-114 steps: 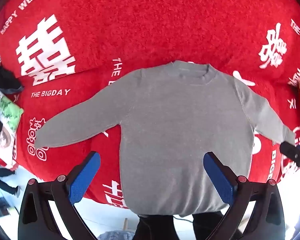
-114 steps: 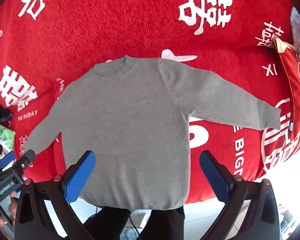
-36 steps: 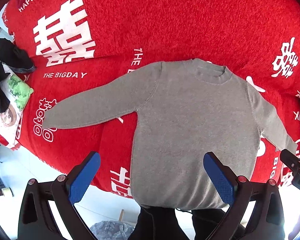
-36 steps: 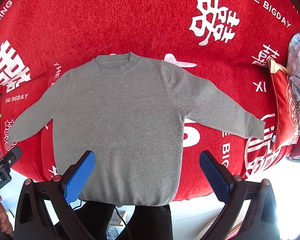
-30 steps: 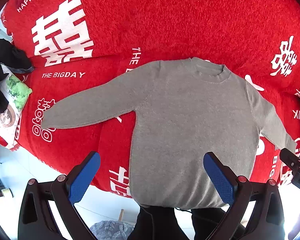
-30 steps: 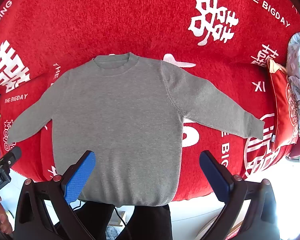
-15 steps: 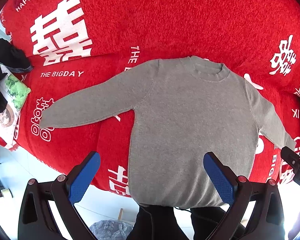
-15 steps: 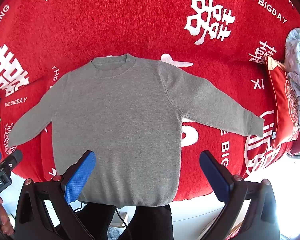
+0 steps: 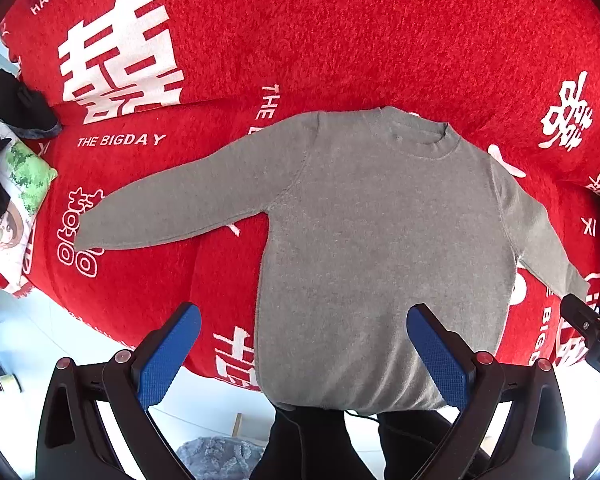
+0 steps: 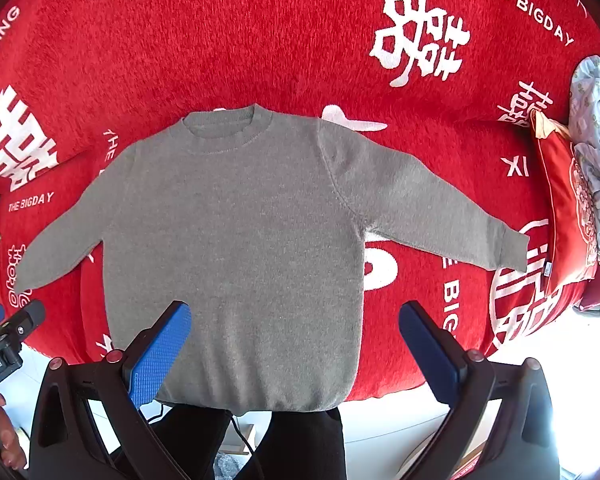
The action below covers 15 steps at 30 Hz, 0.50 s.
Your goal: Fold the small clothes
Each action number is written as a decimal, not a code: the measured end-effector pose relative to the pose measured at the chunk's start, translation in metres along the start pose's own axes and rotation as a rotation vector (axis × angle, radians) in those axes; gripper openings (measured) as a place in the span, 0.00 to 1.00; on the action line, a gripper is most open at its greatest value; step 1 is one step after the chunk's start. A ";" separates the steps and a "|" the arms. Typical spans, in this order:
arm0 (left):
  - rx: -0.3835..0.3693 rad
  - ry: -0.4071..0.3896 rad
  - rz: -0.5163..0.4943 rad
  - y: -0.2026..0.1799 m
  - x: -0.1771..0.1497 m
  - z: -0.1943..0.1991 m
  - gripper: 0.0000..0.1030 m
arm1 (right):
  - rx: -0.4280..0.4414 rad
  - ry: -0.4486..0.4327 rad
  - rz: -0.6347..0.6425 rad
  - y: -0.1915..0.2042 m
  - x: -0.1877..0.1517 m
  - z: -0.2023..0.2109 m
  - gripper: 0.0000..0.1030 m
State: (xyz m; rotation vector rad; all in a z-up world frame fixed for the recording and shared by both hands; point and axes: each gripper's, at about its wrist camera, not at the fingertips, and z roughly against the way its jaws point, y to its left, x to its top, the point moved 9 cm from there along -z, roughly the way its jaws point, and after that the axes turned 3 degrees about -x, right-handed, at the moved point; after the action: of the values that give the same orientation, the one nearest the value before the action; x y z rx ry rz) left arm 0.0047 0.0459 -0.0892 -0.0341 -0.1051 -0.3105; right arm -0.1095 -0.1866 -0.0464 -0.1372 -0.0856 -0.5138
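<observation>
Grey sweater [image 9: 380,248] lies flat, front up, on the red blanket [image 9: 340,40], both sleeves spread out, collar away from us, hem hanging at the near edge. We read that layout as prep: nothing folded yet, sleeves free to be grabbed first. We hold both tools high over the garment, looking down on it, touching nothing. Left gripper [image 9: 300,344] has its jaws wide apart, empty, above the hem and left side. Right gripper [image 10: 296,340] likewise spread and empty, over the lower body (its partner's tip shows at each frame's edge). Pillow [image 10: 564,208] sits well clear to the right.
</observation>
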 end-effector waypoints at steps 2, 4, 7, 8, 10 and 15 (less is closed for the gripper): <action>0.001 -0.006 -0.001 0.003 0.000 -0.001 1.00 | 0.001 -0.003 0.003 0.000 0.001 0.000 1.00; -0.004 -0.009 -0.005 0.006 0.001 -0.005 1.00 | -0.003 -0.015 0.008 0.001 0.001 0.000 1.00; -0.034 -0.005 0.007 0.012 0.002 -0.017 1.00 | 0.000 -0.023 0.015 0.007 0.002 -0.004 1.00; -0.044 -0.005 0.014 0.015 0.002 -0.021 1.00 | 0.004 -0.021 0.015 0.009 0.002 -0.007 1.00; -0.062 -0.003 0.042 0.025 0.002 -0.037 1.00 | 0.018 -0.015 0.015 0.017 0.001 -0.016 1.00; -0.069 0.014 0.100 0.057 -0.003 -0.082 1.00 | 0.021 0.005 0.053 0.043 -0.007 -0.049 1.00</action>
State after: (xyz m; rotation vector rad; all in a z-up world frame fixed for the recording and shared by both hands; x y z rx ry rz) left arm 0.0276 0.0970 -0.1722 -0.1052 -0.0789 -0.2143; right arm -0.0917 -0.1533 -0.1001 -0.1170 -0.0820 -0.4599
